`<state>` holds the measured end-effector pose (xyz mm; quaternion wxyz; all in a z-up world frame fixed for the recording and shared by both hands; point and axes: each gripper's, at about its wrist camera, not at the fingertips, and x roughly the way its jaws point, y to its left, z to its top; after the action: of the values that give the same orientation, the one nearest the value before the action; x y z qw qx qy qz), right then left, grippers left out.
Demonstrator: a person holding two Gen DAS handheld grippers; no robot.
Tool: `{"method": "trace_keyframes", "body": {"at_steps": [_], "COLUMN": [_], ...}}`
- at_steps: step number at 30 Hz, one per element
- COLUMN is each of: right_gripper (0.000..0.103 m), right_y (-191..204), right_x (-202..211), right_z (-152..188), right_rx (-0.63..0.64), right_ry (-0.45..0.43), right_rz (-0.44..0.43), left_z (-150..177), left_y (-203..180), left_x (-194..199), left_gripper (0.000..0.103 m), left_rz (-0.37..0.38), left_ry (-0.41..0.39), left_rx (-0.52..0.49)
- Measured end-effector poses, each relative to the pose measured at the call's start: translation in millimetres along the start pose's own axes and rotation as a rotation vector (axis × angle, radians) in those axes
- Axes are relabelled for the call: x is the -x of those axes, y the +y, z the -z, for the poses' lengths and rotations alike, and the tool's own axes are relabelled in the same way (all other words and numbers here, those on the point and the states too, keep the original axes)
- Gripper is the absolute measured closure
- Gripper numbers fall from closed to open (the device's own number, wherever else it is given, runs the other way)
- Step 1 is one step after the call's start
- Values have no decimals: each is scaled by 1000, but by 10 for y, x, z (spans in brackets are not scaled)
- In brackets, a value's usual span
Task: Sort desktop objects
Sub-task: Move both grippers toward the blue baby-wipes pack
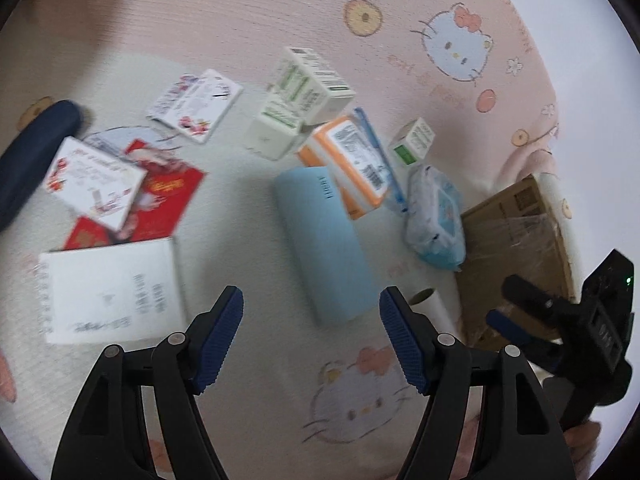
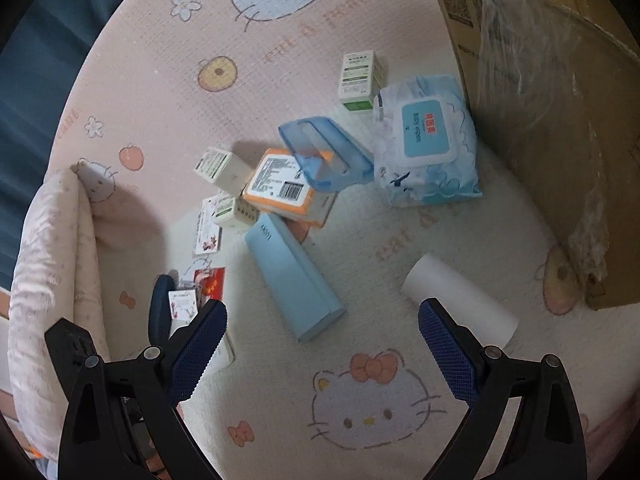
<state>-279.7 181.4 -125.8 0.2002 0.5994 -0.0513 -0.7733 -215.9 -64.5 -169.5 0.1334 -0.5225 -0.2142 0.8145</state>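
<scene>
Basically both tools idle: left gripper (image 1: 311,334) and right gripper (image 2: 322,350) had jaws spread wide, holding nothing, hovering over the patterned mat (image 2: 372,396). Light-blue case (image 1: 326,240) lay just ahead, white roll (image 2: 460,300) near the right one. Beyond: orange box (image 2: 280,186), wipes pack (image 2: 428,148), cardboard box (image 2: 560,152) farthest right.
</scene>
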Motion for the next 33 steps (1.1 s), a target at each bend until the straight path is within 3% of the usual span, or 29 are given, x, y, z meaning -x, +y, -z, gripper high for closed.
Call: {"method": "trace_keyframes", "body": {"at_steps": [4, 8, 11, 16, 19, 21, 23, 28, 33], "right_gripper": [7, 7, 7, 8, 22, 36, 44, 47, 62], "right_y": [-115, -225, -339, -600, -698, -740, -751, -758, -750], "right_x": [-29, -45, -126, -261, -324, -299, -291, -404, -529], "right_z": [-116, -198, -255, -314, -344, -319, -310, -363, -407], "right_rx": [-30, -54, -90, -186, -211, -217, -215, -210, -205], "right_ry": [-46, -168, -232, -306, -332, -396, -428, -398, -371], "right_rz": [57, 126, 188, 175, 183, 192, 199, 212, 225], "left_z": [-140, -297, -378, -421, -408, -423, -451, -515, -530], "left_y": [-206, -396, -539, -808, -949, -1002, -1030, -1038, -1110], "left_x": [-213, -498, -702, -1058, -1253, -1373, -1480, -1696, -1846], "left_gripper": [29, 29, 40, 52, 52, 53, 53, 52, 53], "left_rz": [47, 148, 197, 229, 231, 228, 244, 253, 255], "left_ry": [-3, 16, 27, 103, 131, 145, 161, 186, 197], "left_rx": [-34, -38, -32, -78, -119, -123, -114, -56, -39]}}
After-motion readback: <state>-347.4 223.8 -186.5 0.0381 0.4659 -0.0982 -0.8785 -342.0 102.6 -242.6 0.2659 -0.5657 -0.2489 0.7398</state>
